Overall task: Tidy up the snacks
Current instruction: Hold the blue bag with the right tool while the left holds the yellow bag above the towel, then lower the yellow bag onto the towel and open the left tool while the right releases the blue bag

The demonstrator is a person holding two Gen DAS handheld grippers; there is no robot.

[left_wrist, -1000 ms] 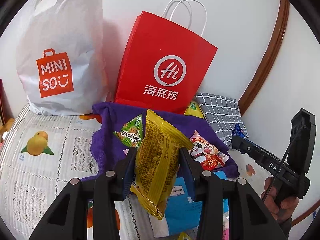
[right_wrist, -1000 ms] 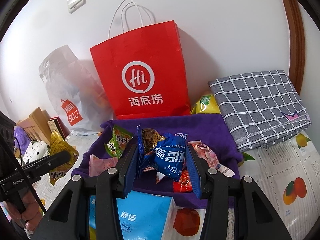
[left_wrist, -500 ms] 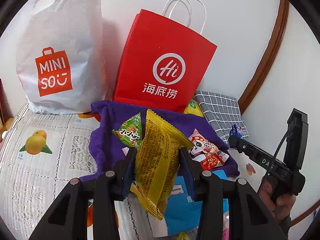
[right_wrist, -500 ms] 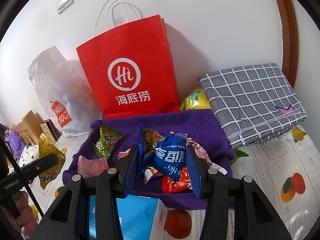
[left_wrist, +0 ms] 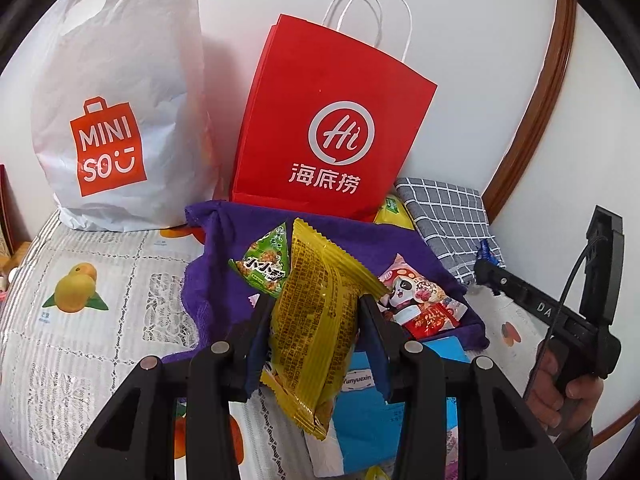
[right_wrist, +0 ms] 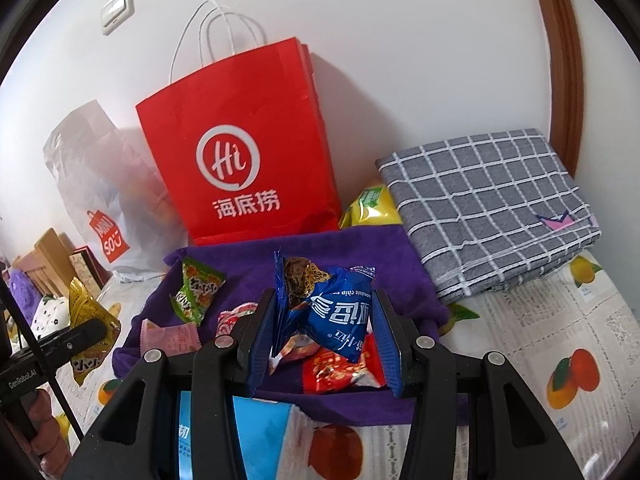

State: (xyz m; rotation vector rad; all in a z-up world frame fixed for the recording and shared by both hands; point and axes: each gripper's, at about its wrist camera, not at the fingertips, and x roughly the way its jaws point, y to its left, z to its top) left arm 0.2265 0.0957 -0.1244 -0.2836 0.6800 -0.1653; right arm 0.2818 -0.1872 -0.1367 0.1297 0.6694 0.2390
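crinkly yellow film fills our left wrist view: the left gripper (left_wrist: 316, 336) has its jaws nearly closed on a yellow snack packet (left_wrist: 316, 320), pinched across its middle and held above the purple cloth (left_wrist: 224, 280). we judge it light, soft and slippery, so the flat middle or a crimped seam grips best. only this view shows the panda-print packet (left_wrist: 416, 296) clearly and the white miniso bag (left_wrist: 116, 120) up close.

from the right wrist, the right gripper (right_wrist: 324, 336) is clamped part-closed on a crumpled blue cookie packet (right_wrist: 336, 312), equally light, its contents probably brittle. only here do we see the pink wrapper (right_wrist: 170, 338) and the folded grey checked cloth (right_wrist: 492, 208) in full beside the red paper bag (right_wrist: 240, 144).
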